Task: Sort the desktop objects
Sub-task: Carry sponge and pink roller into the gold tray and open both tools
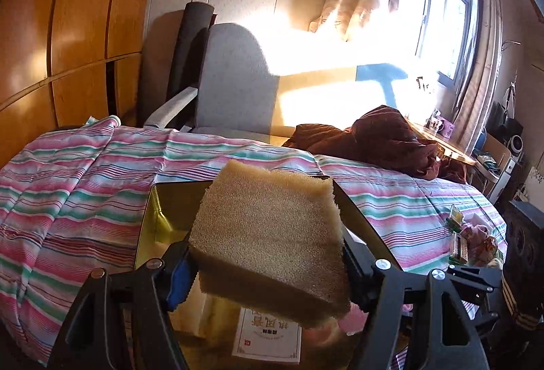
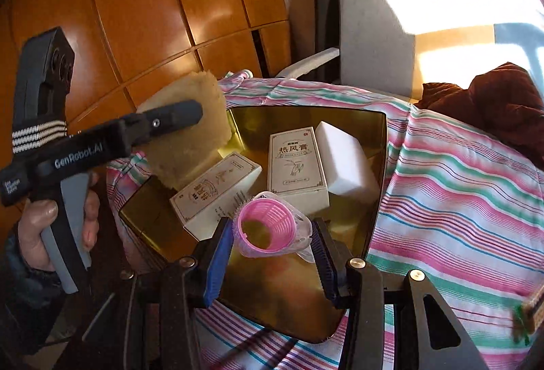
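In the left wrist view a tan sponge is pinched at frame centre by the left hand-held gripper above a gold tray, while in the right wrist view a pink hair roller is clamped at lower centre by the right hand-held gripper over that tray.

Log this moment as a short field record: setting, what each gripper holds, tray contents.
setting: gold tray on a striped bedspread
left gripper: shut on a tan sponge, held above the tray
right gripper: shut on a pink hair roller, over the tray
tray contents: two white boxes with printed labels, white foam block
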{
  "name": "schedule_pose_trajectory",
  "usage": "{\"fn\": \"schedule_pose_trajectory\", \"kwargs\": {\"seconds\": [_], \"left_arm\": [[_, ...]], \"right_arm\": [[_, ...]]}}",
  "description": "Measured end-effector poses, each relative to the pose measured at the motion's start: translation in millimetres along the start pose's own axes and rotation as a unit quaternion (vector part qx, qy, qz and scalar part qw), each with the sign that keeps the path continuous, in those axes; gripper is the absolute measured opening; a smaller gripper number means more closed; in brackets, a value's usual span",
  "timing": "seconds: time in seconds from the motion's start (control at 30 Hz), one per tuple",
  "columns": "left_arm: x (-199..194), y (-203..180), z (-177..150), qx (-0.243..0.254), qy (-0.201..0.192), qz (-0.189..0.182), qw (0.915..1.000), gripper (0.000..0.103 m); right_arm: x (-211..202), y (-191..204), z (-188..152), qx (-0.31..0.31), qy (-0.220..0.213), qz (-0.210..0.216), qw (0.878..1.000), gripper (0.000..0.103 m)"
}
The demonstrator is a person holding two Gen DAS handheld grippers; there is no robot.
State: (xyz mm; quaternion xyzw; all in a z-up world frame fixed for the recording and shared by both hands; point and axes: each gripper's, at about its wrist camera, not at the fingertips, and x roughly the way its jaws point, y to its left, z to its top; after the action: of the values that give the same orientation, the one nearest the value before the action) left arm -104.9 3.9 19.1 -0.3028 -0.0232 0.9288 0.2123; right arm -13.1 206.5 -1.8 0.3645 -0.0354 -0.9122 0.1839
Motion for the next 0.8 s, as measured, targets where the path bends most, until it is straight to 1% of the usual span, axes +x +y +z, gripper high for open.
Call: {"fn": "schedule_pose_trajectory", "kwargs": {"seconds": [0.07,0.13,0.23,0.3,0.5,0.63,0.8], "left_arm": [[6,1,5,0.003,0.002,0.006,1.0,0.072],[14,1,10,0.005,0.015,0.011,0.9998,0.073],[25,3,16,0.003,0.023,0.018,0.9996,0.073],[32,5,19,0.005,0.026,0.027,0.9993,0.073],[53,16,26,-0.014,0.041,0.047,0.9979,0.073],[63,21,27,-0.028,0.053,0.048,0.997,0.073],[70,20,25,-0.028,0.06,0.062,0.9959,0.073]], "right_arm": [[3,-1,-2,0.001,0.003,-0.001,1.0,0.047],[6,-1,-2,-0.002,0.006,-0.008,1.0,0.049],[10,2,-3,-0.01,0.007,-0.013,1.0,0.05],[10,3,-3,-0.01,0.003,-0.012,1.0,0.05],[10,-1,-3,-0.003,-0.004,-0.011,1.0,0.05],[5,-1,-4,0.002,-0.013,-0.011,1.0,0.05],[-2,-1,-3,0.004,-0.025,-0.012,1.0,0.05]]}}
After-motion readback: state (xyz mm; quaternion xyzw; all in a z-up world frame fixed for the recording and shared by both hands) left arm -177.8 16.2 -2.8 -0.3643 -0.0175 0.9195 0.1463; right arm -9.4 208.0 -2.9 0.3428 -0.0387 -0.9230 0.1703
